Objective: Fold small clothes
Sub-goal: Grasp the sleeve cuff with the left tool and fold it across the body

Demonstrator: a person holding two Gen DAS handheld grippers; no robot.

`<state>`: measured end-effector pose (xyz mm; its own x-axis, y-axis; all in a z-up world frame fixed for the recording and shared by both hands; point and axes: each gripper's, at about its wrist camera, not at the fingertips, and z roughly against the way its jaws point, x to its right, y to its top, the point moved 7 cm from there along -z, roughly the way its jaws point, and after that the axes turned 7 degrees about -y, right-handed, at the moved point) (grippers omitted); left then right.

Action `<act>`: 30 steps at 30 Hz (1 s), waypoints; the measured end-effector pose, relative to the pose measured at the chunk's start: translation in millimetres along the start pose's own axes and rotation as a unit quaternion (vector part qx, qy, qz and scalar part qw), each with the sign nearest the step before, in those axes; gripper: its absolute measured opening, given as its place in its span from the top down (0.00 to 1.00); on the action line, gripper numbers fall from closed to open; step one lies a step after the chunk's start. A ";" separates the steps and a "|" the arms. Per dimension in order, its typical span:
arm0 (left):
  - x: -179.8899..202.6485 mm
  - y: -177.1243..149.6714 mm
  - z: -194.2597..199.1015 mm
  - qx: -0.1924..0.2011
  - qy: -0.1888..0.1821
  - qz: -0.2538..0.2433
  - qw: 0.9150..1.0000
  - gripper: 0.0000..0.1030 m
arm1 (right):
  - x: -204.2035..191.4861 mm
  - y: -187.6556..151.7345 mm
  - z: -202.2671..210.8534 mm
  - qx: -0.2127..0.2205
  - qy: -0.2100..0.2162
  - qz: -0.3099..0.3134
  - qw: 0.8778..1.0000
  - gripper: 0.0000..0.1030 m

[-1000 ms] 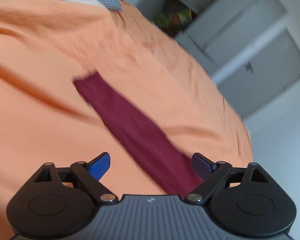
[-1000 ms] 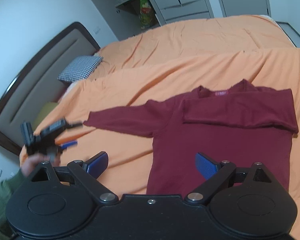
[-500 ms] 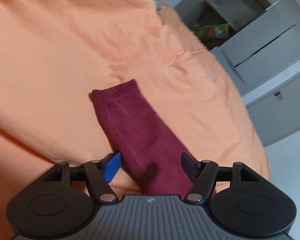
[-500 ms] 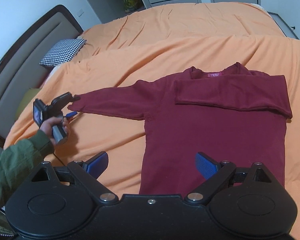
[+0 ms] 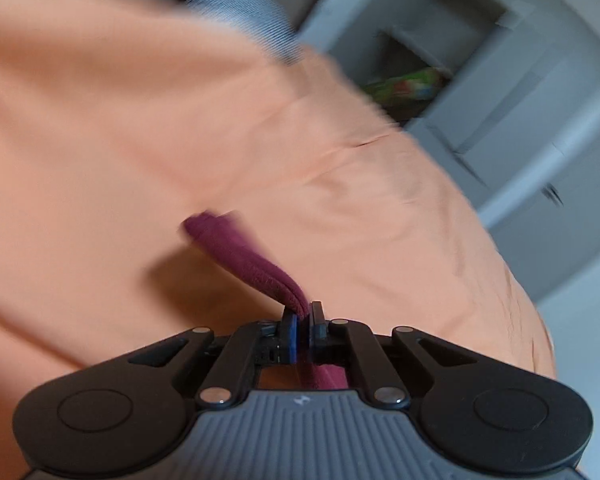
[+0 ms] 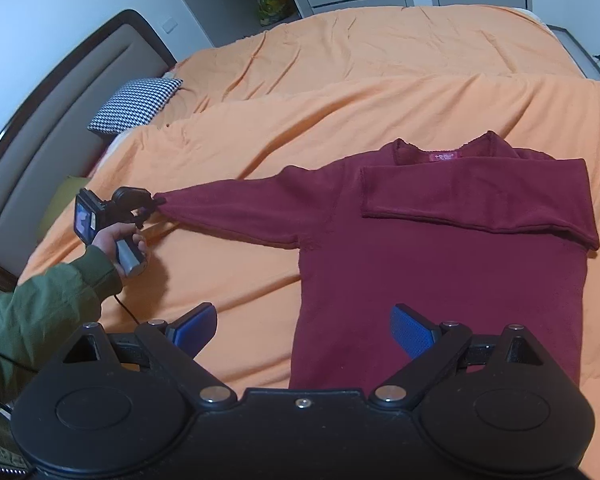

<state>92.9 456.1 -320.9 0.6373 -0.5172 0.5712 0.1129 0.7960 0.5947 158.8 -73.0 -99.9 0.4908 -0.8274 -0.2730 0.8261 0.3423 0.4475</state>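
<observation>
On the far left of the right wrist view, a person's hand point(image 6: 118, 242) in a green sleeve point(image 6: 48, 300) holds the left tool point(image 6: 160, 201). Its jaws are pressed together on the cuff of the sweater's outstretched sleeve point(image 6: 244, 210), which is pulled into a pinched point there. The left wrist view, blurred, shows the same grip from close up: the cuff point(image 5: 256, 264) rises off the orange bed cover point(image 5: 100, 140) and runs down between the closed blue pads.

Moving right, the dark red sweater point(image 6: 440, 264) lies flat and face up on the bed, its collar pointing away and a red label point(image 6: 442, 157) showing at the neck. Its other sleeve point(image 6: 476, 198) is already folded across the chest. A checked pillow point(image 6: 134, 106) sits near the headboard point(image 6: 48, 120) at the upper left, well apart from the sweater.

At the bottom, the right tool point(image 6: 302, 328) hovers over the sweater's lower edge with its blue pads spread wide apart and nothing between them.

The likely next step is carrying the held sleeve across the body. The grip sits at the very edge of the cuff, so a quick pull could let the knit slip out. With nothing pinning the body, dragging the sleeve could also shift the whole sweater, bunch the shoulder, or disturb the sleeve already folded. The loose bed cover may wrinkle beneath and spoil a flat fold.
</observation>
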 end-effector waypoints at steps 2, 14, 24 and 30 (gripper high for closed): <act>37.6 -0.7 17.2 0.008 -0.019 -0.065 0.998 0.96 | 4.1 0.4 -2.0 0.003 0.008 -0.006 1.000 0.08; 298.8 -165.1 67.1 -0.086 -0.153 -0.402 0.899 0.96 | 93.0 7.2 -0.7 0.065 0.065 -0.101 0.991 0.09; 367.7 -413.2 6.4 -0.227 -0.146 -0.533 0.802 0.96 | 226.8 -28.5 -2.3 0.089 0.020 -0.213 0.973 0.09; 352.9 -428.8 23.1 -0.248 -0.152 -0.549 0.784 0.89 | 257.0 -35.5 -22.6 0.076 0.048 -0.275 0.957 0.09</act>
<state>251.8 -75.0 -361.3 -0.2542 -0.9669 0.0228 0.7958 -0.1957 0.5730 261.8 -287.8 -205.2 0.0227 -0.8164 -0.5770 0.9204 -0.2083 0.3309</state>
